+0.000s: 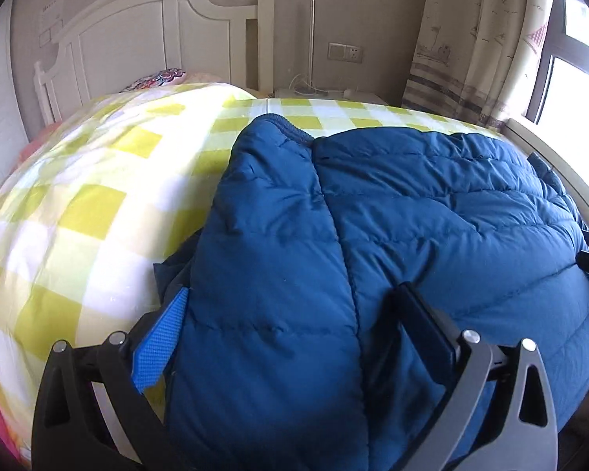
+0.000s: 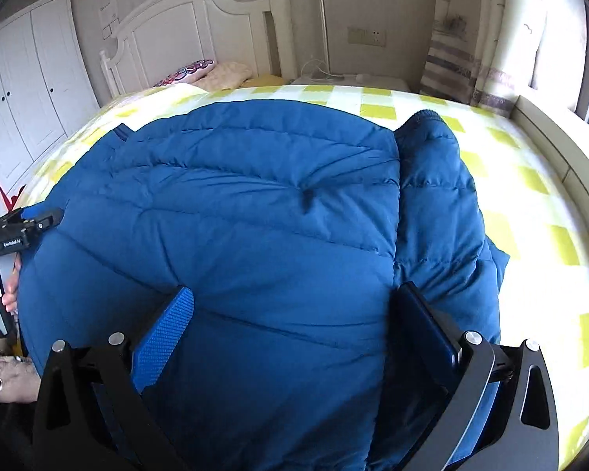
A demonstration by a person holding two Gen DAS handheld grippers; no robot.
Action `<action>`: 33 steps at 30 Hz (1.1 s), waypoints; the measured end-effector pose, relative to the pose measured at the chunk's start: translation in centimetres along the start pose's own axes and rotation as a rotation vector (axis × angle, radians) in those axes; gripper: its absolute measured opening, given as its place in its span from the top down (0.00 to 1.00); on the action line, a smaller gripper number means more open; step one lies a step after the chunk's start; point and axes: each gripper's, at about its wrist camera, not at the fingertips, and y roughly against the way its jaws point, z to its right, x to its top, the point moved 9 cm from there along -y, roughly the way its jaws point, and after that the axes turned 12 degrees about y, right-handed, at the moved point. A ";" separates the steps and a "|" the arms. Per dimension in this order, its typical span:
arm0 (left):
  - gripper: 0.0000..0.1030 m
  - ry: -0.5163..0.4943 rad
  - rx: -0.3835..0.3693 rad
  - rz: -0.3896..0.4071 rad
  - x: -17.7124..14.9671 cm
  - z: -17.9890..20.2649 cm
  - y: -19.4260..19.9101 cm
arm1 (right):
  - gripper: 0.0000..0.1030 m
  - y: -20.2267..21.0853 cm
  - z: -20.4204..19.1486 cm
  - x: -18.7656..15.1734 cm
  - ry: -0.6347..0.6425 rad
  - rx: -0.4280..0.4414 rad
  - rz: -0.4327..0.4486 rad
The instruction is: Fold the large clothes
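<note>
A blue quilted jacket (image 1: 373,216) lies spread on the bed's green-checked sheet (image 1: 78,204), near its foot, with a sleeve folded along each side. The left gripper (image 1: 290,306) and right gripper (image 2: 294,306) each stand spread wide, jacket fabric bulging between their fingers without being pinched.

Near hem of the blue quilted down jacket (image 1: 373,235) cut off by the bottom edge in both wrist views. Inner faces of the left gripper (image 1: 290,302) and right gripper (image 2: 294,302) buried behind padding, so grasp unclear. Green-and-white checked bedsheet (image 1: 78,204) smeared with motion blur. Print on the white paper note (image 1: 51,11) on the wall too small to read.
</note>
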 end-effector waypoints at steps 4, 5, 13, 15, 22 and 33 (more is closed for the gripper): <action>0.02 0.014 -0.021 0.003 -0.3 -0.3 -0.2 | 0.04 -0.3 -0.1 -0.2 -0.005 0.008 0.019; 0.02 0.025 -0.035 0.000 -0.3 -0.4 -0.4 | 0.04 -0.3 -0.1 -0.3 -0.009 0.017 0.029; 0.02 0.053 -0.076 -0.014 -0.4 -0.6 -0.8 | 0.04 -0.3 0.1 -0.6 -0.017 0.026 0.039; 0.02 0.042 -0.069 -0.037 -0.4 -0.6 -0.8 | 0.04 -0.2 0.0 -0.6 -0.015 0.010 0.014; 0.02 -0.104 0.016 -0.034 3.7 0.5 3.1 | 0.05 1.9 -0.2 3.2 0.077 -0.084 -0.109; 0.02 -0.009 -0.125 0.204 15.5 8.6 5.2 | 0.12 1.7 -2.9 16.4 0.132 -0.052 0.209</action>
